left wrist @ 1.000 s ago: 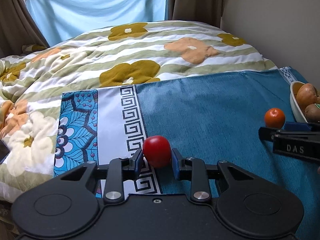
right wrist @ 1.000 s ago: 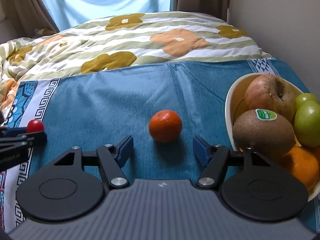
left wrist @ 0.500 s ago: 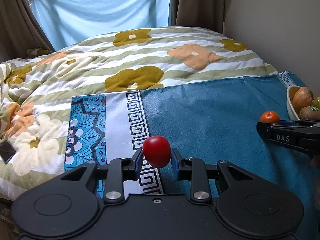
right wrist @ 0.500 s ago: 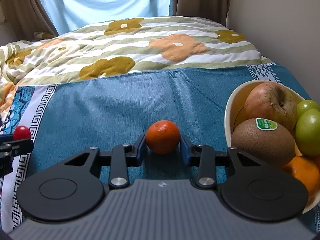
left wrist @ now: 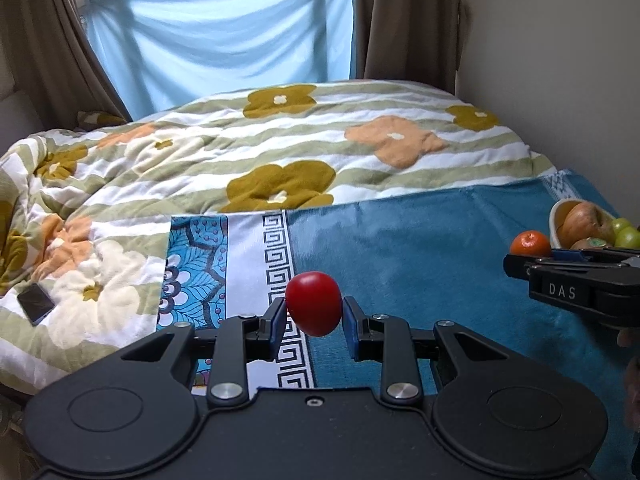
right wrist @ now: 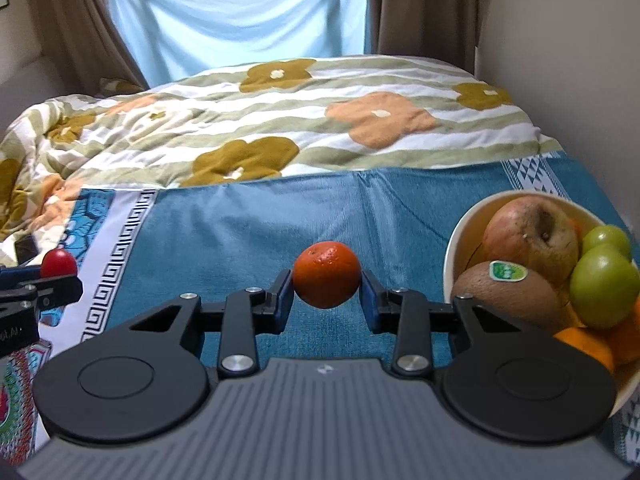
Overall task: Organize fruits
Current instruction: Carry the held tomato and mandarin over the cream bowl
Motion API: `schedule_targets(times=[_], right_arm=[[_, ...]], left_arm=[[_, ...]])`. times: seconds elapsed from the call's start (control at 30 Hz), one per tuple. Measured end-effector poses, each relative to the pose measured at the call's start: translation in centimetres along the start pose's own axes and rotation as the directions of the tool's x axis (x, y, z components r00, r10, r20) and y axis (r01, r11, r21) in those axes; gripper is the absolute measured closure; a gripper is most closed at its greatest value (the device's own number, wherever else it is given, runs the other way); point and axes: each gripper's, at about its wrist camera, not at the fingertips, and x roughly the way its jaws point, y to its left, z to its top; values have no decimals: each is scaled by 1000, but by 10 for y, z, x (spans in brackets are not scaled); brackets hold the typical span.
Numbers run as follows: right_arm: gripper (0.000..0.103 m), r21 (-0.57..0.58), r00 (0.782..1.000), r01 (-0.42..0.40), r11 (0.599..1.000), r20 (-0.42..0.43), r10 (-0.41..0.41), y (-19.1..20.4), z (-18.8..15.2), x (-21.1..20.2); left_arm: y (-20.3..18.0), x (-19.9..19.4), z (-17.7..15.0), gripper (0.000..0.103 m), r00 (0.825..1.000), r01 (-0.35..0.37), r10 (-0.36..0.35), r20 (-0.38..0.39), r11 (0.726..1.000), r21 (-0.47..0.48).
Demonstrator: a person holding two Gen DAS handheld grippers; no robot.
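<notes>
With the left tongs (left wrist: 314, 322) clenched on a tomato (left wrist: 313, 303) and the right tongs (right wrist: 326, 296) on a tangerine (right wrist: 327, 274), both round fruits, pinched only at their sides, could slip out and roll across the bed (right wrist: 400, 216) short of the crowded bowl (right wrist: 454, 240).

Bed (left wrist: 360, 128), floral quilt (left wrist: 280, 152), blue cloth (left wrist: 420, 248), fruit bowl (right wrist: 460, 240), phone (left wrist: 35, 304)

A glossy red tomato (left wrist: 313, 304) and a round orange tangerine (right wrist: 327, 274) are both held off the bed; a cream bowl (right wrist: 460, 232) of fruit sits at its right edge.
</notes>
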Motion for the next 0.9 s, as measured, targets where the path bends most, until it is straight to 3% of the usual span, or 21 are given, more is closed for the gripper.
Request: schedule_targets(times=[0.57, 0.9], right_arm=[[53, -58, 995, -66, 996, 66, 70, -74, 0, -91], [53, -57, 995, -51, 997, 79, 56, -149, -2, -119]], left_arm=[[-86, -74, 5, 70, 996, -28, 30, 82, 999, -23], [-161, -84, 7, 70, 996, 27, -26, 83, 1000, -15]])
